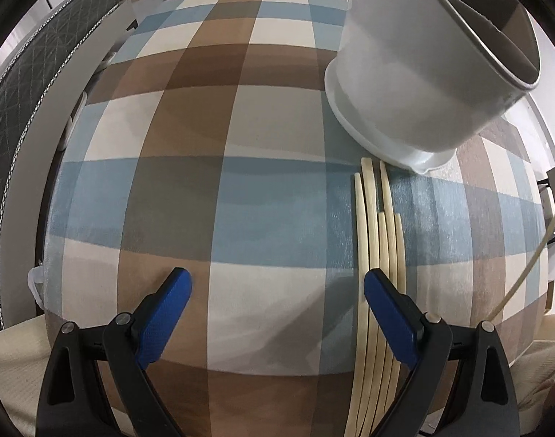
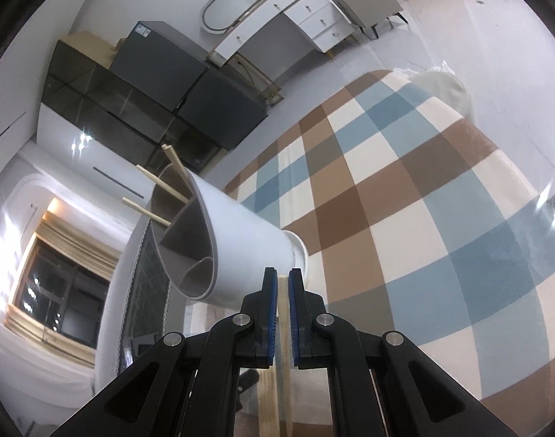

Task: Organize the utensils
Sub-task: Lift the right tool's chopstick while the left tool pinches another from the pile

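Note:
A white utensil holder point(image 1: 426, 73) with grey inner dividers stands on the checked cloth at the upper right of the left wrist view. Several pale wooden chopsticks point(image 1: 377, 240) lie side by side in front of it. My left gripper point(image 1: 277, 291) is open and empty, its right finger beside the chopsticks. In the right wrist view my right gripper point(image 2: 283, 284) is shut on a chopstick point(image 2: 284, 371), close to the holder point(image 2: 237, 240). Three chopsticks point(image 2: 161, 185) stick out of the holder's far compartment.
The blue, brown and cream checked cloth point(image 1: 241, 189) covers the table. A dark quilted mattress edge point(image 1: 30, 83) runs along the left. Dark cabinets point(image 2: 161, 83) and white drawers point(image 2: 306, 14) stand beyond. A white bag point(image 2: 448, 83) sits at the far corner.

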